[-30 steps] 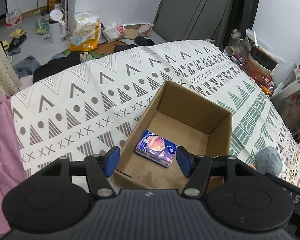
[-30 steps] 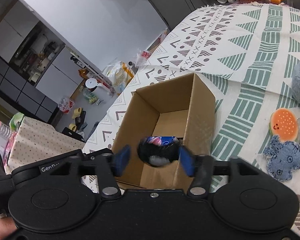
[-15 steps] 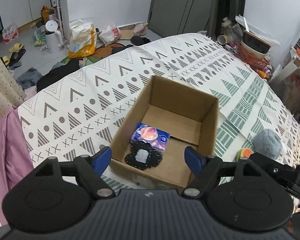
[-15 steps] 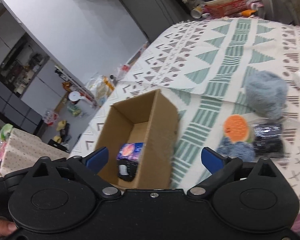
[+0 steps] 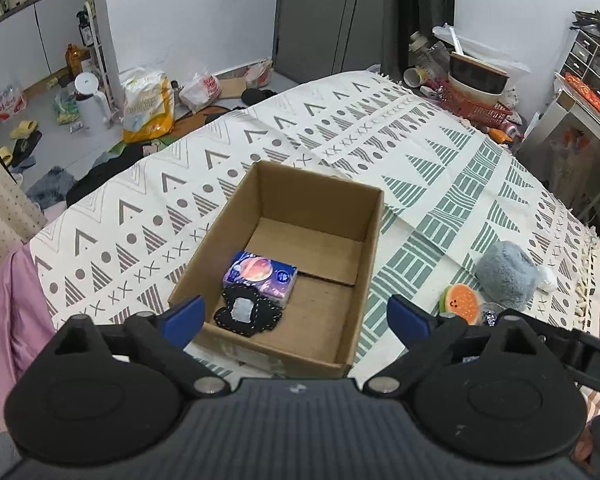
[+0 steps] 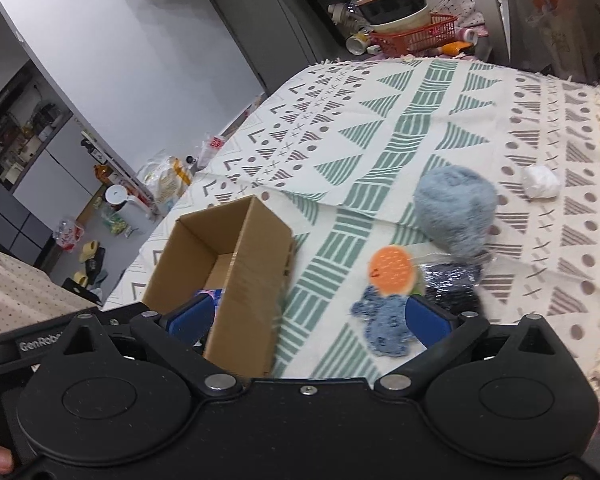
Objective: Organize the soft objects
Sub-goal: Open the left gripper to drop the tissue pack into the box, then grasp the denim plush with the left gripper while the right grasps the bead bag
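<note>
An open cardboard box (image 5: 374, 248) (image 6: 256, 256) sits on the patterned bedspread. Inside it lie a purple tissue pack (image 5: 260, 276) and a black fabric patch (image 5: 246, 314) leaning on it. My left gripper (image 5: 296, 316) hovers open over the box's near end, holding nothing. My right gripper (image 6: 308, 320) is open too, over the box's right wall and the spread. Just past its right finger lie a blue denim toy (image 6: 382, 320), an orange burger-shaped plush (image 6: 392, 270) (image 5: 460, 304), a dark sparkly pouch (image 6: 452, 284) and a fluffy grey-blue plush (image 6: 456, 210) (image 5: 508, 274).
A white crumpled wad (image 6: 540, 182) lies further right on the spread. A red basket (image 6: 416, 36) with bowls stands past the bed's far end. Bags, a white kettle (image 5: 88, 100) and slippers litter the floor to the left. A pink cloth (image 5: 8, 320) hangs at the left edge.
The black patch went from my right gripper into the box, and that gripper opened and swung right toward the plush toys. My left gripper opened wider and drew back from the box.
</note>
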